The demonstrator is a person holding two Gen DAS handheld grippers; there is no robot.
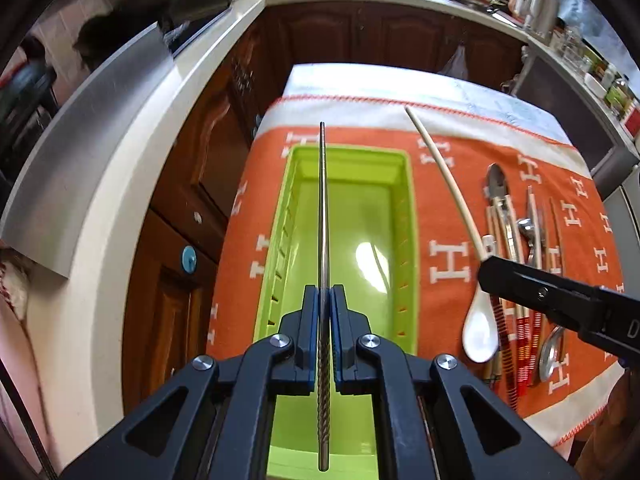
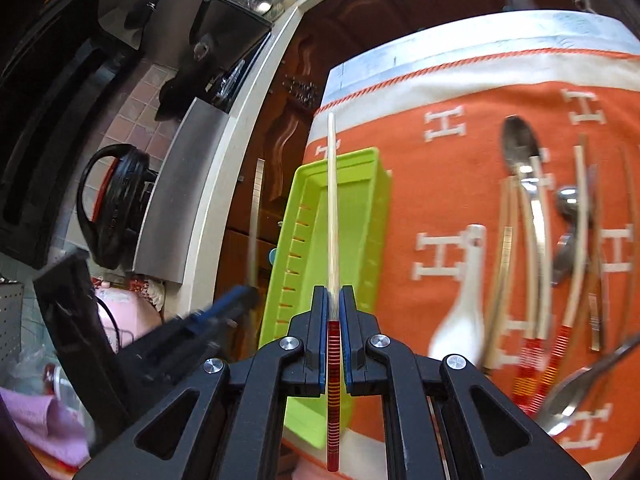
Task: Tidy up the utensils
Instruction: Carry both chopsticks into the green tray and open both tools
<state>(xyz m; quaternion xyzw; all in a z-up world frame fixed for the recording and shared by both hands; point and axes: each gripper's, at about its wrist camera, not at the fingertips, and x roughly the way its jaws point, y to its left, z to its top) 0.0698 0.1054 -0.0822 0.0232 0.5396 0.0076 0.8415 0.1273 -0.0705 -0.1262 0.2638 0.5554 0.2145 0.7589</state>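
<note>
My left gripper point(image 1: 325, 290) is shut on a metal chopstick point(image 1: 322, 208) and holds it lengthwise above the lime green tray point(image 1: 404, 208). My right gripper point(image 2: 333, 292) is shut on a cream chopstick with a red striped end point(image 2: 332, 200), held over the tray's point(image 2: 372, 208) near side; that chopstick point(image 1: 444, 176) also shows in the left wrist view. To the right on the orange cloth point(image 1: 448, 152) lie a white ceramic spoon point(image 1: 480, 320), a metal spoon point(image 2: 520, 152) and several more chopsticks point(image 2: 576, 248). The tray looks empty.
The table stands beside a white counter point(image 1: 132, 184) with dark wood cabinets point(image 1: 192, 168). A black kettle point(image 2: 116, 208) and steel panel point(image 2: 176, 200) are on the counter at left. The left gripper point(image 2: 224, 312) shows blurred in the right wrist view.
</note>
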